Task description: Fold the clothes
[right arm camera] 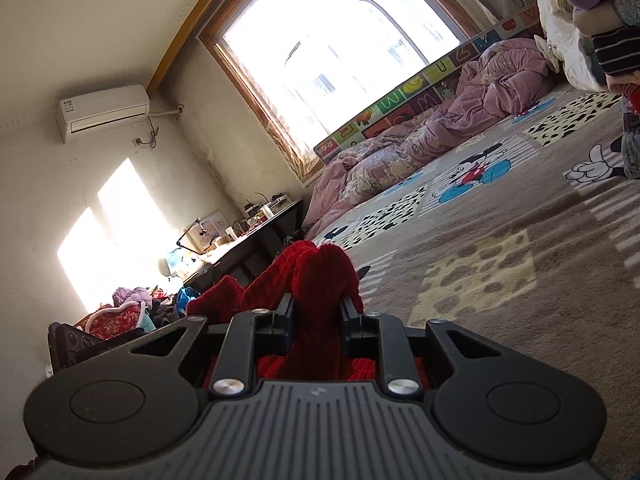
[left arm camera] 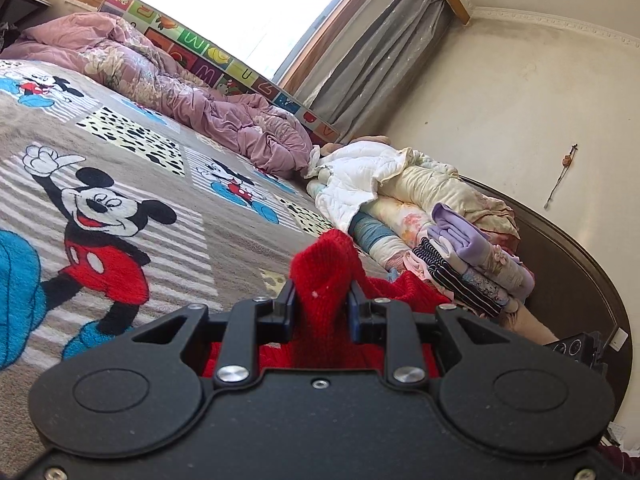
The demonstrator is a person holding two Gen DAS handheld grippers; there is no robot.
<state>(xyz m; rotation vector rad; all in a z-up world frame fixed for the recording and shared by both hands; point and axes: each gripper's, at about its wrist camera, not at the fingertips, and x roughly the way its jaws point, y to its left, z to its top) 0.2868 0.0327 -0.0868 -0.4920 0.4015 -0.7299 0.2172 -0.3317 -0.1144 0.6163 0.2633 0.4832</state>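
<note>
A bunched fold of the red knitted garment (left arm camera: 326, 276) is pinched between the closed fingers of the left tongs (left arm camera: 323, 300), the fabric rising in a peak above the fingertips and trailing down under the black tool body. The same red knit (right arm camera: 320, 276) is clamped in the right tongs (right arm camera: 318, 308) as well, fingers shut on a thick ridge of it, with more of the cloth bunched to the left of them. The garment is held just above the bed, over the grey plush blanket with cartoon mouse prints and spotted patches (left arm camera: 132, 168). Further along the bed's right edge, in the left wrist view, a stack of folded clothes, purple on top with a dark striped piece below (left arm camera: 468, 260), is seen. Behind it a white quilted jacket (left arm camera: 360, 176) is draped over cream bedding. At the far edge of the bed a crumpled mauve quilt (left arm camera: 168, 76) is heaped against a colourful letter-printed panel (left arm camera: 208, 56) below the bright window (right arm camera: 340, 52).
</note>
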